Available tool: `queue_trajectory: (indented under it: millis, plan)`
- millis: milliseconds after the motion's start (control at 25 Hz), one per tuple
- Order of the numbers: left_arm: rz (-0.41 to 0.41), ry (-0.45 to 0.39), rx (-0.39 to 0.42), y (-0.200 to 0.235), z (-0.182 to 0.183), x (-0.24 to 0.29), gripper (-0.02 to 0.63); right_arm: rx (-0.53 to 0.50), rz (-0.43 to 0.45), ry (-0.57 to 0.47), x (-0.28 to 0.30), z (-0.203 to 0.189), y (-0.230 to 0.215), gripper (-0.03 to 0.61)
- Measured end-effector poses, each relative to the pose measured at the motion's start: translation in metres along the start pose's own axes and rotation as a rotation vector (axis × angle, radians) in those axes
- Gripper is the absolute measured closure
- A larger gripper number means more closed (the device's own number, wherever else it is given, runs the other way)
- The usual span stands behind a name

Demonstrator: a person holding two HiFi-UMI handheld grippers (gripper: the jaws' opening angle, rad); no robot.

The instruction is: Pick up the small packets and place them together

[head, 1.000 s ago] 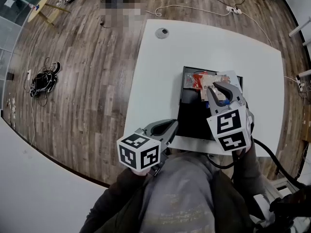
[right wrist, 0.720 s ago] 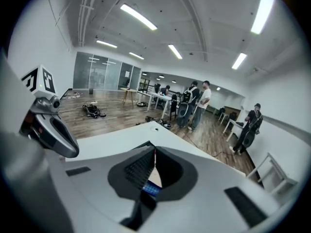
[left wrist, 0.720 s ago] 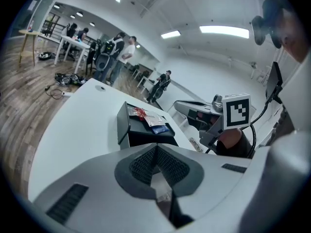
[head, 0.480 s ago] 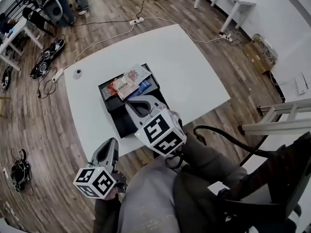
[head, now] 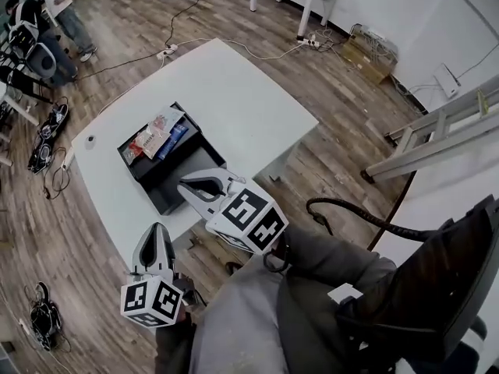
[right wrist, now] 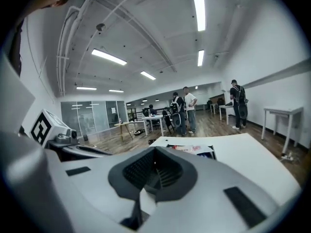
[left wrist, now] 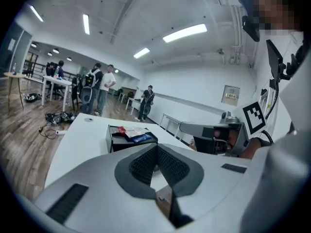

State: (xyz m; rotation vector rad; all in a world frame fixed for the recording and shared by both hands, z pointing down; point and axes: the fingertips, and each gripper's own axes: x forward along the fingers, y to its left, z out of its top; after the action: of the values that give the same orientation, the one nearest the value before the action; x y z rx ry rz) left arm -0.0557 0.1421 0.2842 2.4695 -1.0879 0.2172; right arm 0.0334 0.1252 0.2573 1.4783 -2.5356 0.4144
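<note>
Several small packets (head: 158,132), one red, one white and one blue, lie bunched together on the far end of a black box (head: 160,181) on the white table (head: 234,92). The left gripper view shows the packets (left wrist: 132,132) far ahead, and so does the right gripper view, above the jaws (right wrist: 193,149). My right gripper (head: 184,184) hovers at the table's near edge, drawn back from the box, shut and empty (right wrist: 155,153). My left gripper (head: 154,234) hangs lower, off the table near my lap, its pads together with nothing between them (left wrist: 156,147).
A small round disc (head: 90,140) sits on the table's left part. Cables and bags (head: 47,131) lie on the wooden floor. People stand near desks at the back (left wrist: 99,93). Metal frames (head: 437,131) lean at the right.
Both grippers have drawn back from the box toward my body and risen. The right gripper, open over the packets a second ago, is now shut and empty. The head view has swung round.
</note>
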Motion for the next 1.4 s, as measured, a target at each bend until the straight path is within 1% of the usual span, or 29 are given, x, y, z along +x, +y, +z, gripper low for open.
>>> queue_trajectory:
  millis: [160, 240, 320, 400, 560, 680, 840, 1200, 1400]
  plan:
    - [0.035, -0.090, 0.064, -0.044, 0.019, 0.031, 0.621, 0.072, 0.038, -0.045, -0.037, -0.005, -0.029, 0.574]
    - [0.063, -0.124, 0.096, -0.044, 0.033, 0.027, 0.621, 0.090, 0.051, -0.063, -0.037, 0.002, -0.024, 0.574]
    - [0.101, -0.144, 0.123, -0.031, 0.042, 0.018, 0.621, 0.086, 0.057, -0.079, -0.028, 0.009, -0.015, 0.574]
    - [0.125, -0.149, 0.133, -0.027, 0.042, 0.018, 0.621, 0.082, 0.058, -0.091, -0.025, 0.010, -0.017, 0.574]
    - [0.127, -0.149, 0.136, -0.033, 0.046, 0.021, 0.621, 0.059, 0.060, -0.089, -0.025, 0.013, -0.020, 0.574]
    - [0.146, -0.147, 0.150, -0.028, 0.052, 0.014, 0.621, 0.056, 0.089, -0.084, -0.016, 0.016, -0.010, 0.574]
    - [0.164, -0.147, 0.151, -0.019, 0.046, 0.018, 0.621, 0.038, 0.121, -0.065, -0.001, 0.010, -0.007, 0.575]
    - [0.119, -0.139, 0.153, -0.033, 0.041, 0.032, 0.621, 0.030, 0.100, -0.061, -0.008, 0.007, -0.019, 0.575]
    - [0.109, -0.139, 0.159, -0.036, 0.042, 0.034, 0.621, 0.024, 0.095, -0.063, -0.011, 0.007, -0.022, 0.575]
